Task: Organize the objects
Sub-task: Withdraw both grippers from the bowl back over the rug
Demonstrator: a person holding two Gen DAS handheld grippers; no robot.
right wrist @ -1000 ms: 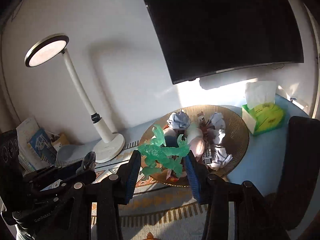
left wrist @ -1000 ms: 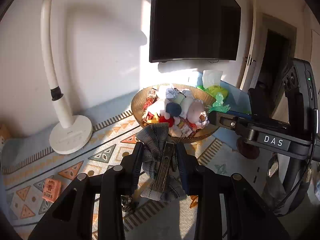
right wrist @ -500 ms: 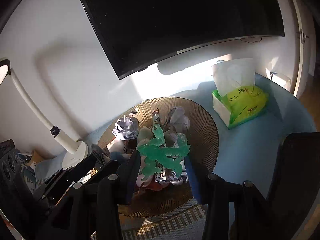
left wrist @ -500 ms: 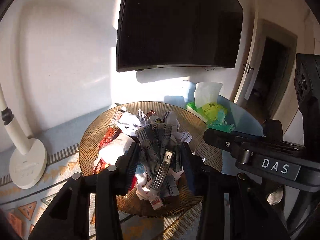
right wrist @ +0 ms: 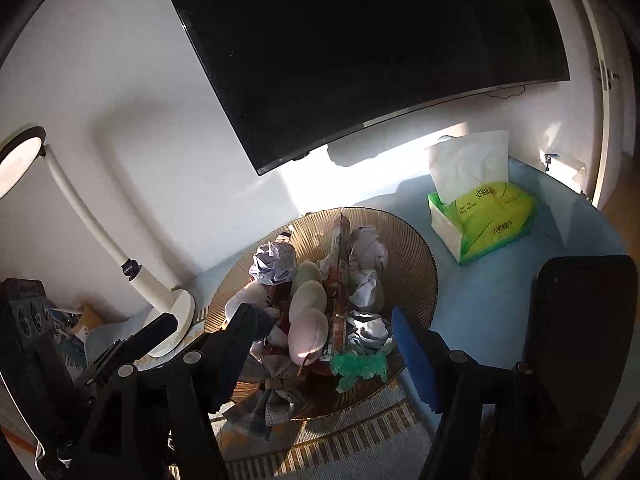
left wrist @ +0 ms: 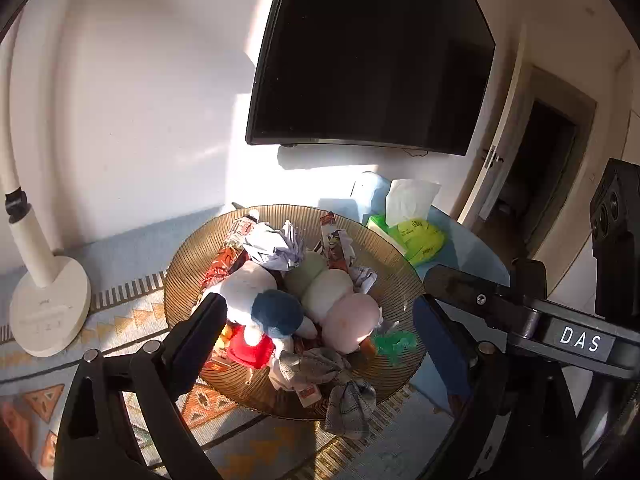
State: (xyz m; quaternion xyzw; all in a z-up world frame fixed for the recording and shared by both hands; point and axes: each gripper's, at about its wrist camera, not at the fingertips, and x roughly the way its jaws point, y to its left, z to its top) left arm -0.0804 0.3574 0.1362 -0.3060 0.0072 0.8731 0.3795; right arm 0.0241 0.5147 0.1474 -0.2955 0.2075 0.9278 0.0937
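Grey bow clip (left wrist: 349, 398) on bowl rim (left wrist: 412, 280), between just-opened left hand-held gripper (left wrist: 320, 320) jaws.

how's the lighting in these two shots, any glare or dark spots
Left wrist view: hard sunlight washes out the wall and lights the bowl; fisheye bends the screen. Right wrist view: dimmer, tool arms near-silhouetted, bright patch behind the tissue pack.

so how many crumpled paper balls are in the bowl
3 that show. One paper ball lies at the back left of the bowl, one at the back right, one just in front of that. More may be buried under the pile.
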